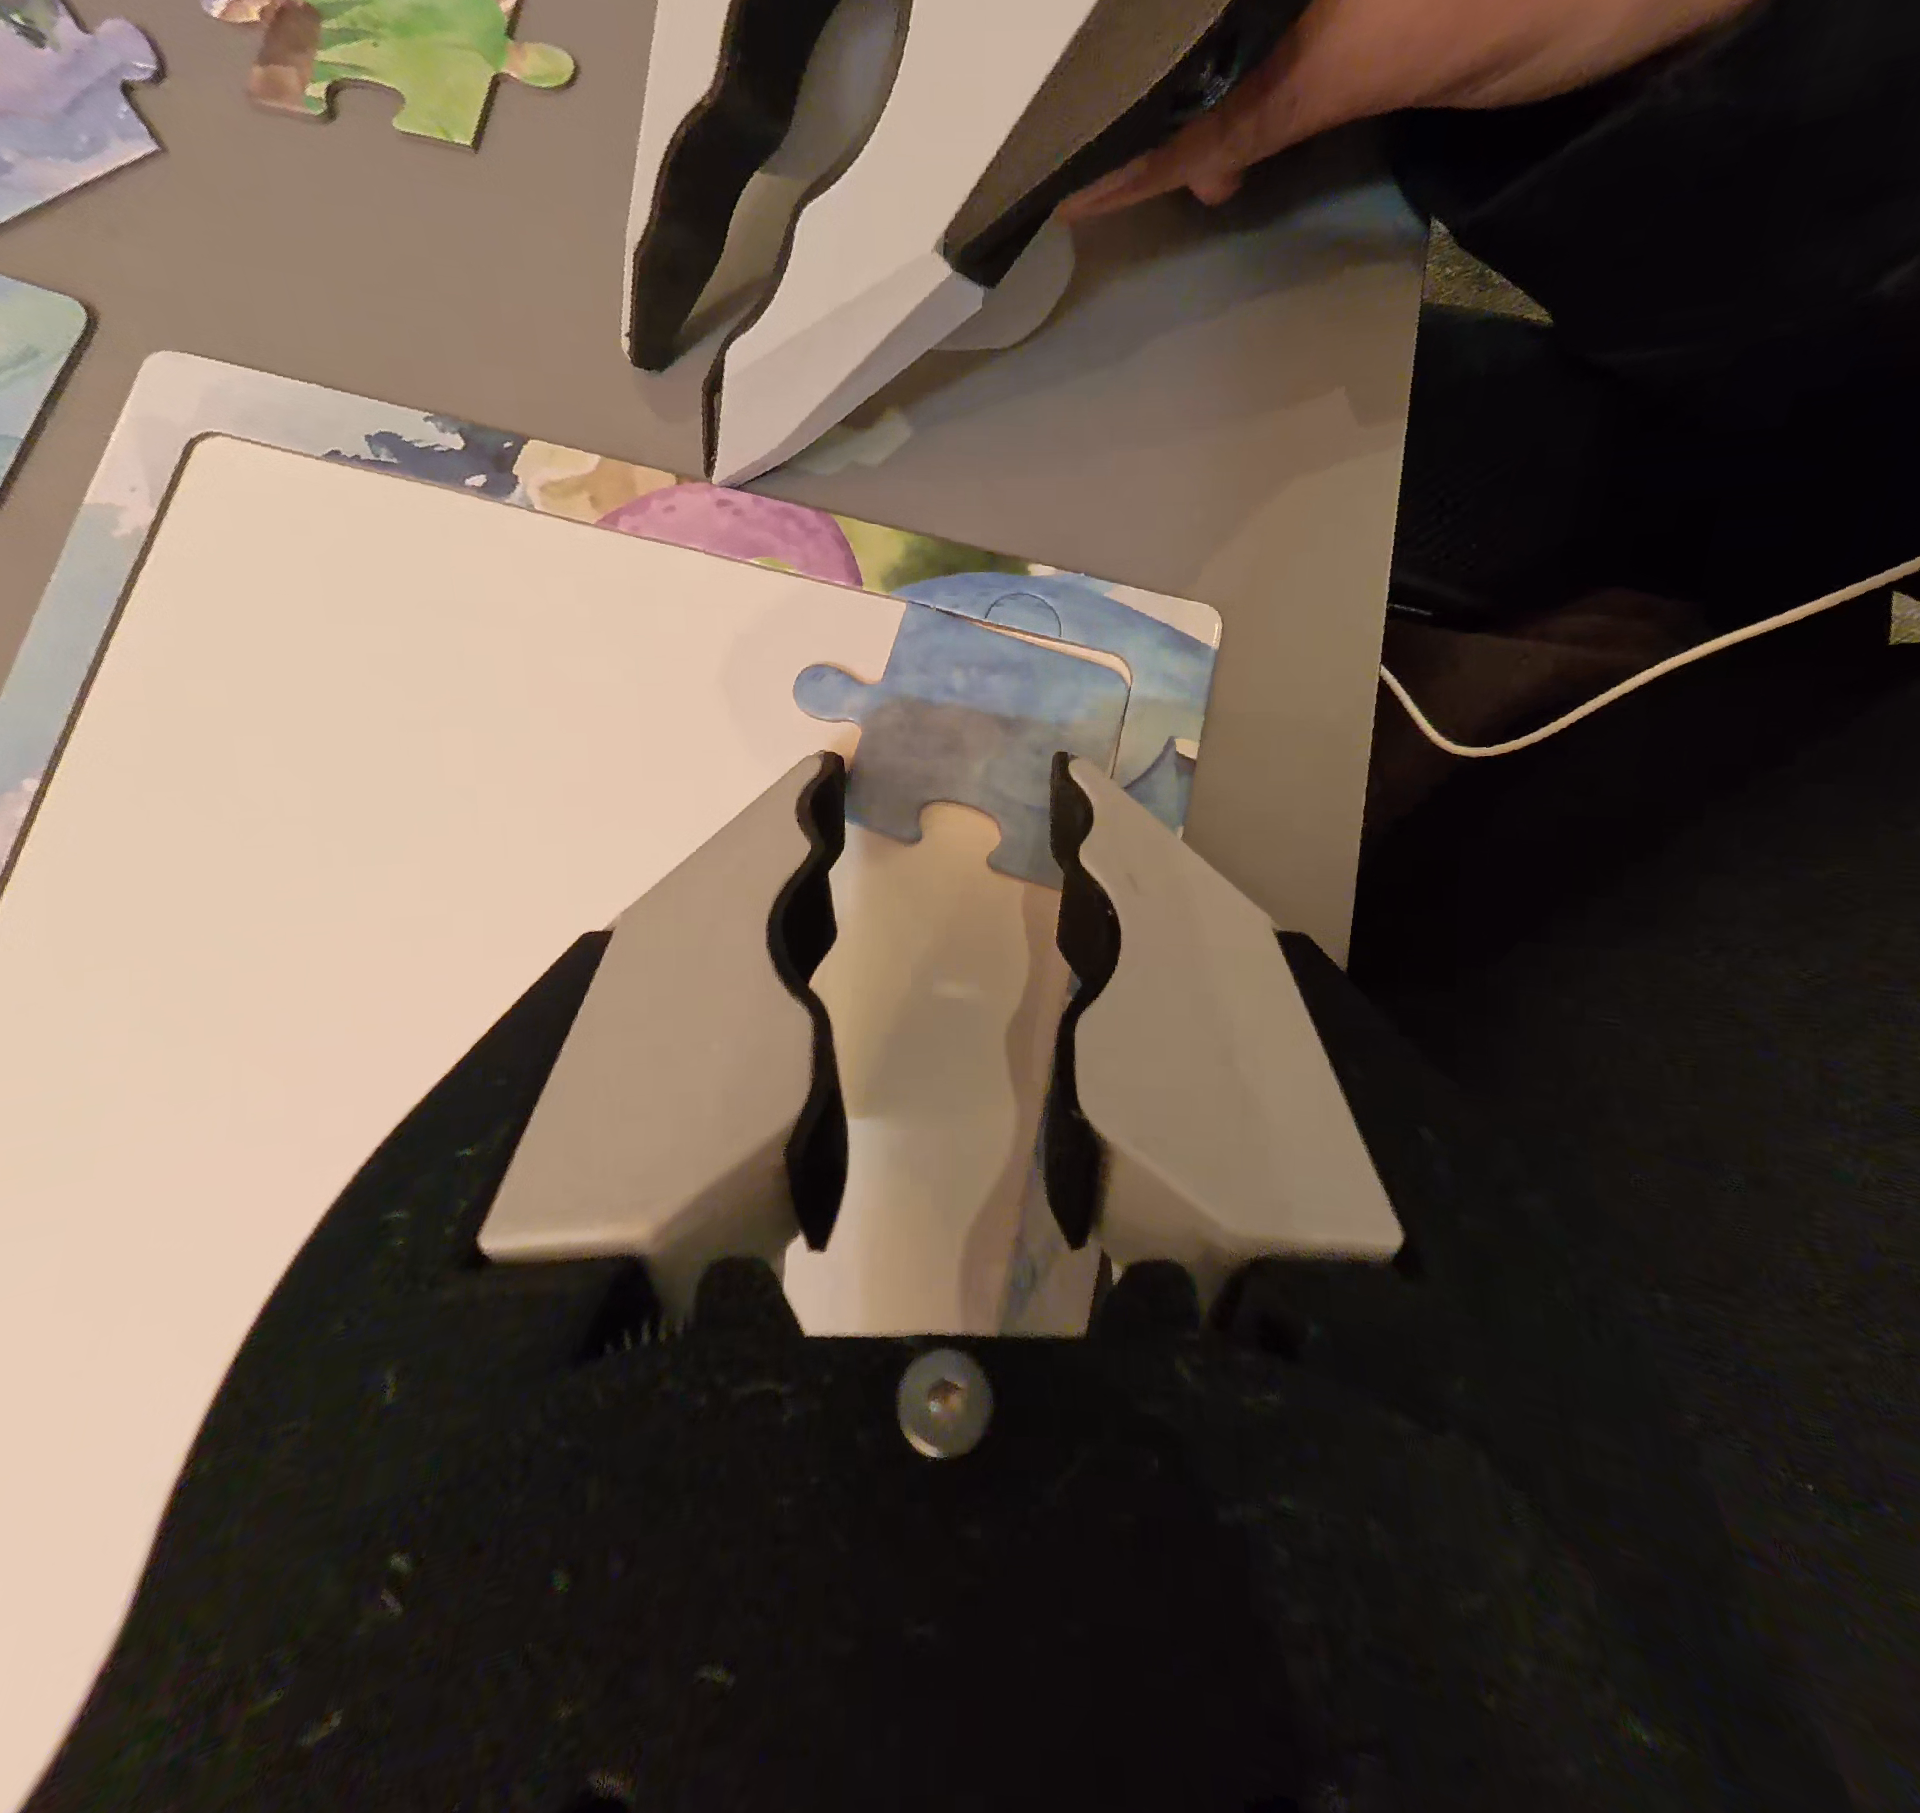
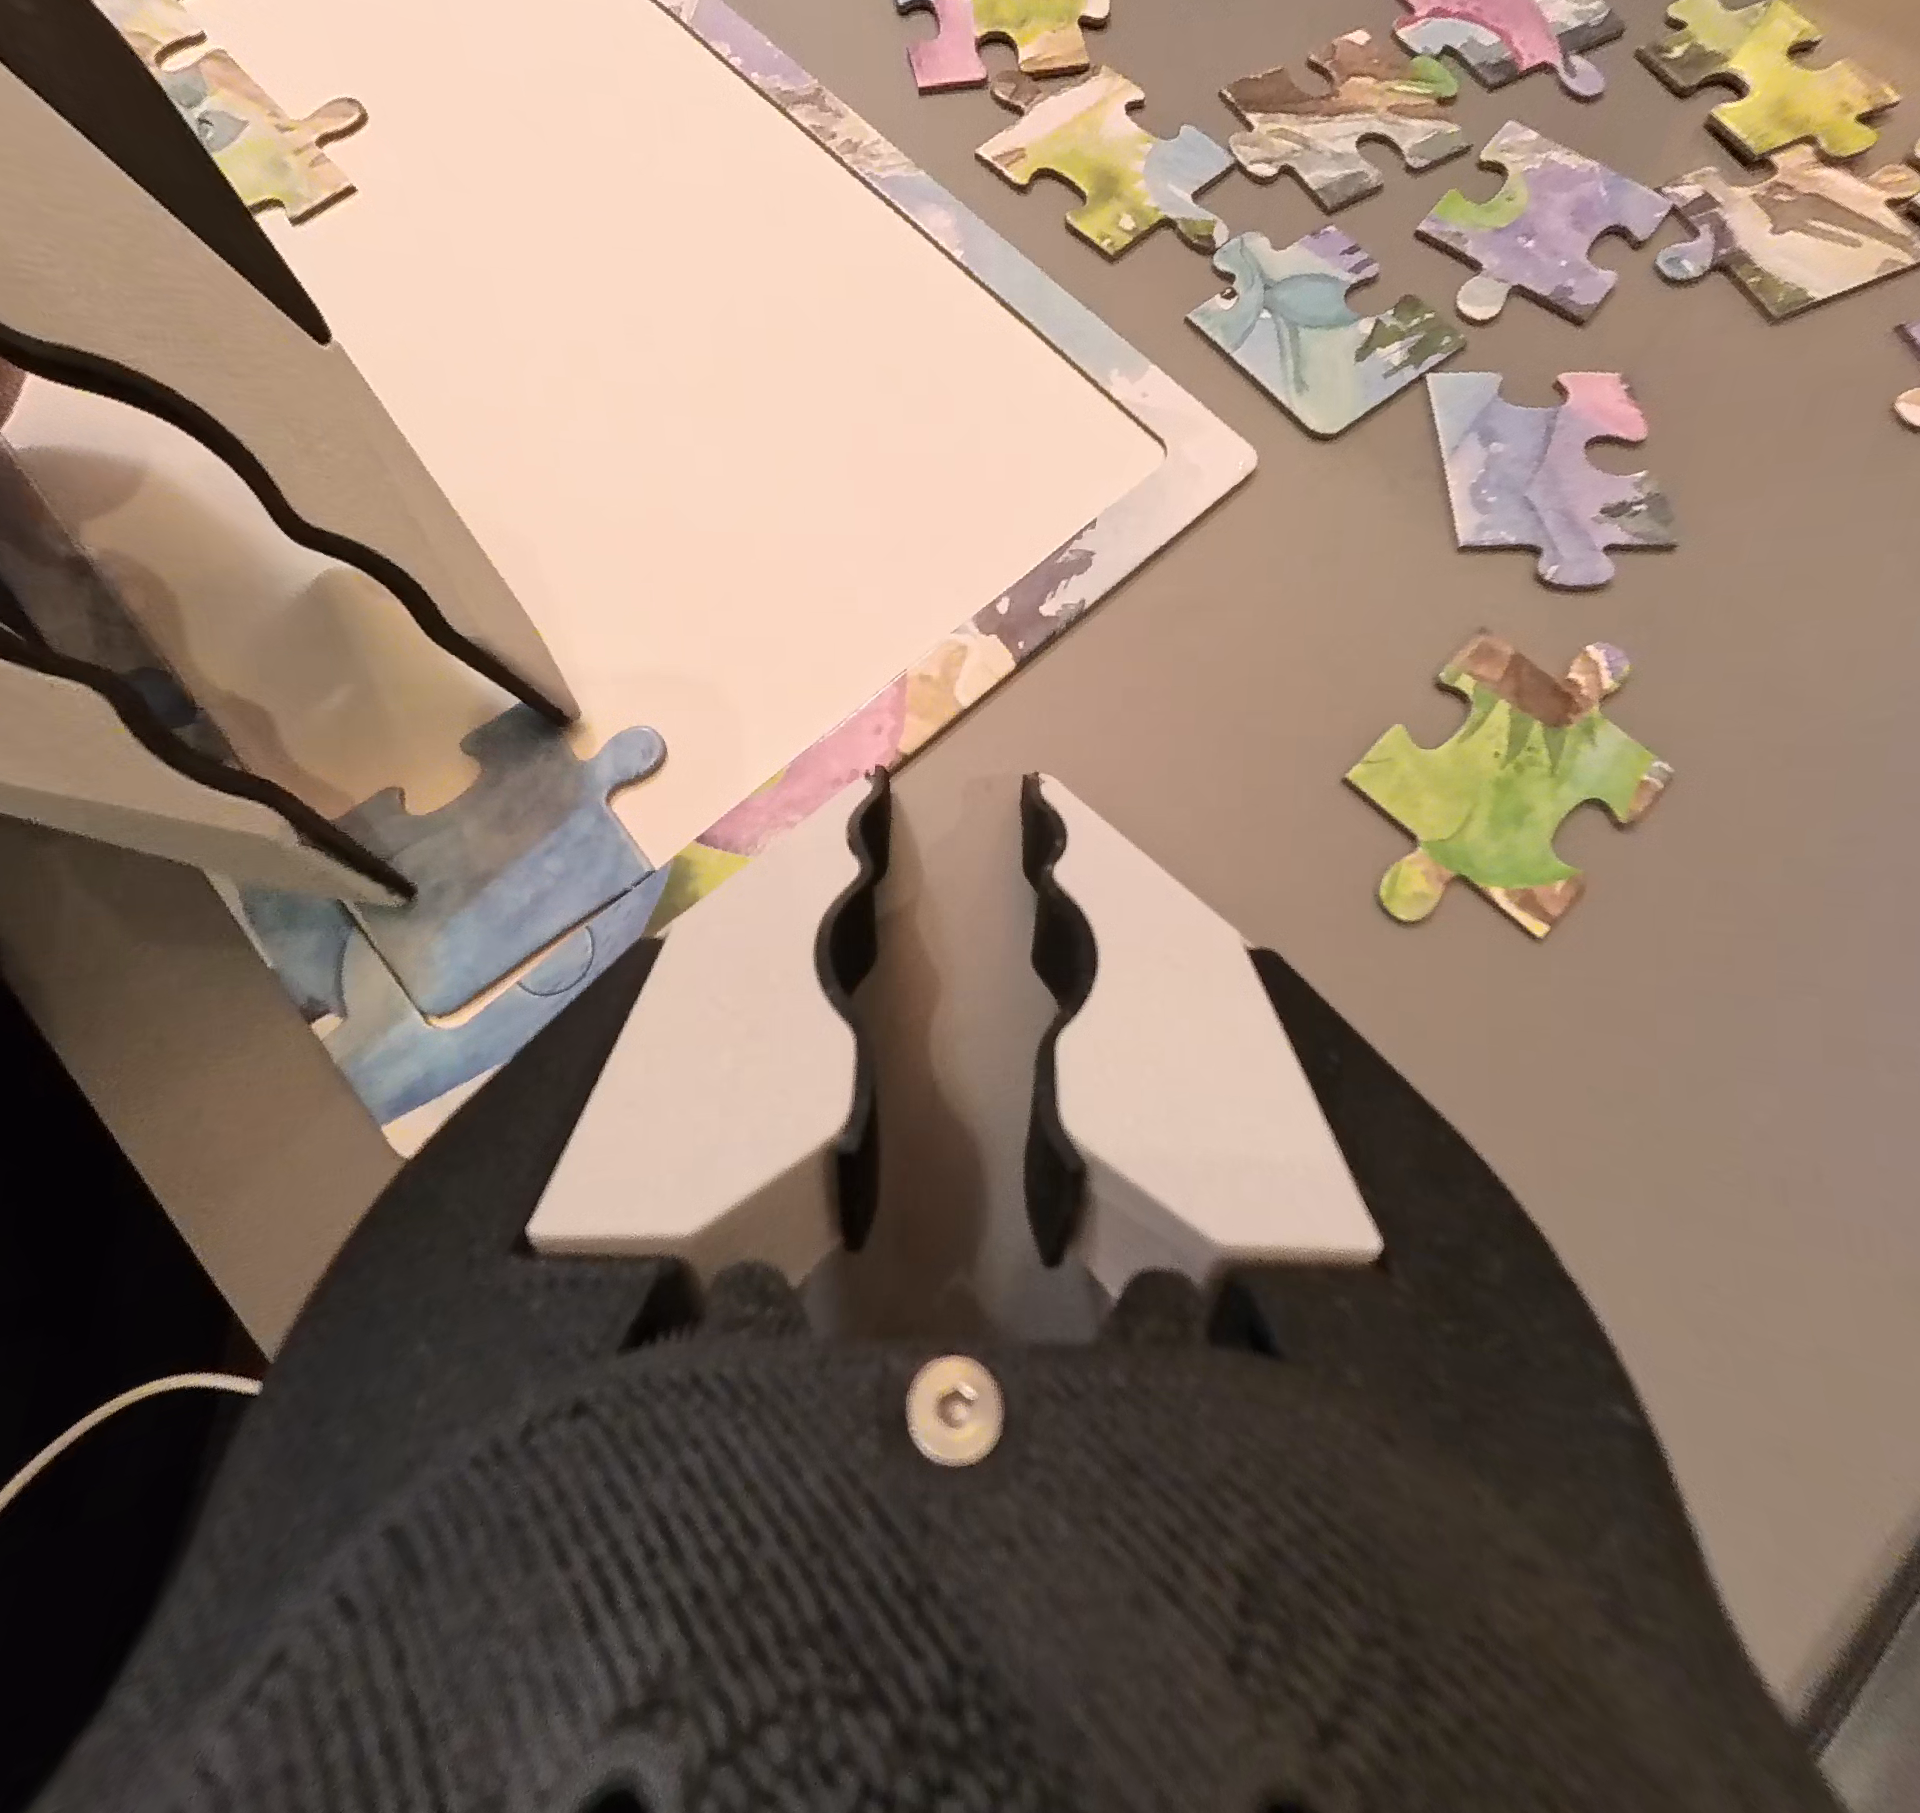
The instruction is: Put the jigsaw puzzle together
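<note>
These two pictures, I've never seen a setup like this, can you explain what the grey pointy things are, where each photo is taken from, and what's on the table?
The grey pointed parts are the fingers of two hand-held grippers; a person holds one in each hand, with no robot arm. Each picture comes from a camera mounted on one gripper, looking forward along its fingers.

The left gripper is open, its tips resting on a blue puzzle piece sitting in the corner of the puzzle tray. The right gripper is also open and holds nothing, with its tips at the tray's edge.

On the grey table lie loose pieces, including a green piece. One other piece lies in the tray's far corner.
</note>
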